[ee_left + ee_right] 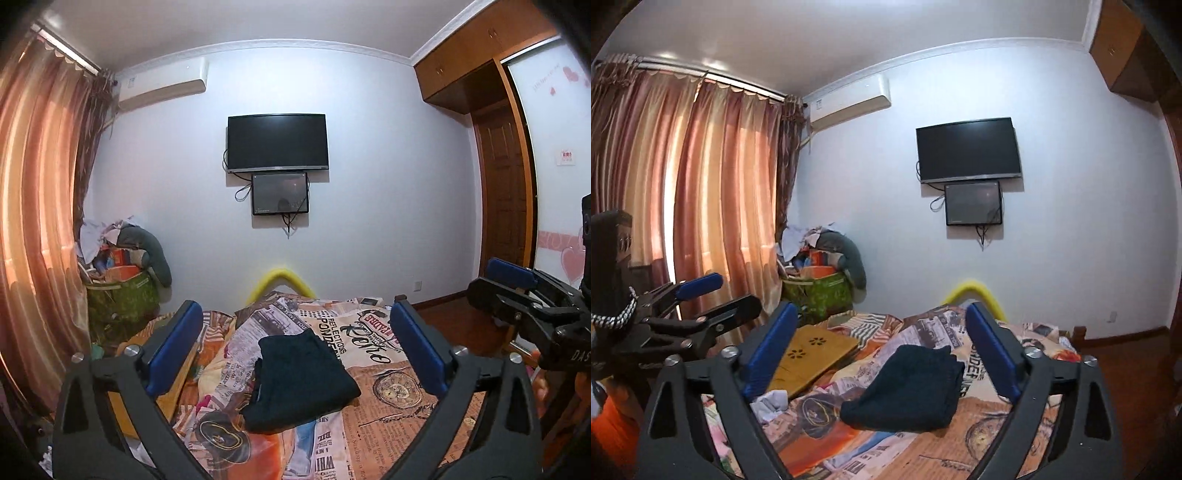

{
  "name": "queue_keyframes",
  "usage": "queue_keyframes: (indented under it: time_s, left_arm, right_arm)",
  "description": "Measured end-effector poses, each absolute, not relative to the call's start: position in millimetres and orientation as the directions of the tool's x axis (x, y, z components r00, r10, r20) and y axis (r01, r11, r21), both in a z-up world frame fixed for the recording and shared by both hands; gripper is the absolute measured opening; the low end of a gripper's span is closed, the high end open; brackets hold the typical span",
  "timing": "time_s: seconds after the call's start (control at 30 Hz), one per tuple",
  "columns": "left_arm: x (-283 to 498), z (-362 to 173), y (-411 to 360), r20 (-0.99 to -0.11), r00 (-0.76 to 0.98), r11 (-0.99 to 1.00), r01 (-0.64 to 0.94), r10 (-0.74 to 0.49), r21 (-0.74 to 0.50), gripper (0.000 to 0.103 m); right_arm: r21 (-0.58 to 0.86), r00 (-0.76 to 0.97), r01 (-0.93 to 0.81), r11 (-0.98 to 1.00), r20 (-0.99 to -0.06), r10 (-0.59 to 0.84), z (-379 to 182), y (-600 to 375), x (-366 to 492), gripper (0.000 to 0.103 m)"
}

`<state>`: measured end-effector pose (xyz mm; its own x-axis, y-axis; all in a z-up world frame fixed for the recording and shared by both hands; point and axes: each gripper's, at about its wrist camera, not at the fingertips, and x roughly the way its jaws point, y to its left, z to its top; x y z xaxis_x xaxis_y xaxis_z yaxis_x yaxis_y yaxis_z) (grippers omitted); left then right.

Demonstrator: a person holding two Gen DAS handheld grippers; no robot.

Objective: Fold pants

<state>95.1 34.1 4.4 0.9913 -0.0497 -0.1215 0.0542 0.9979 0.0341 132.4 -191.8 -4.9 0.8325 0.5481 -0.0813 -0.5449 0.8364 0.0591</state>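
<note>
The pants (301,382) lie on the bed (406,417) as a compact, several-layer dark bundle; folding appears complete, and at most a final tidy of the slightly uneven near edge remains. Left hand-held gripper (295,354): jaws spread wide, empty, clear of the cloth. Right hand-held gripper (882,350): likewise spread and empty. The fabric looks thick and soft.

Folded pants (301,384) lie on the bed (424,417) (mid-cover), television (277,142) on the wall beyond.
</note>
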Motion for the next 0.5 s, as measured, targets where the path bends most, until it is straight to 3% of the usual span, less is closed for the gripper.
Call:
queue_keyframes:
  time_s: [0.07,0.5]
  left_arm:
    - [93,3,36,-0.122,0.991,0.998,0.054,-0.051,0.027,0.103]
    - [93,-5,39,-0.134,0.990,0.999,0.049,-0.048,0.003,0.103]
  right_arm:
    - [0.072,0.837,-0.537,0.840,-0.081,0.542,-6,-193,133,0.103]
    - [0.051,0.847,-0.520,0.853,-0.105,0.522,-17,-194,128,0.103]
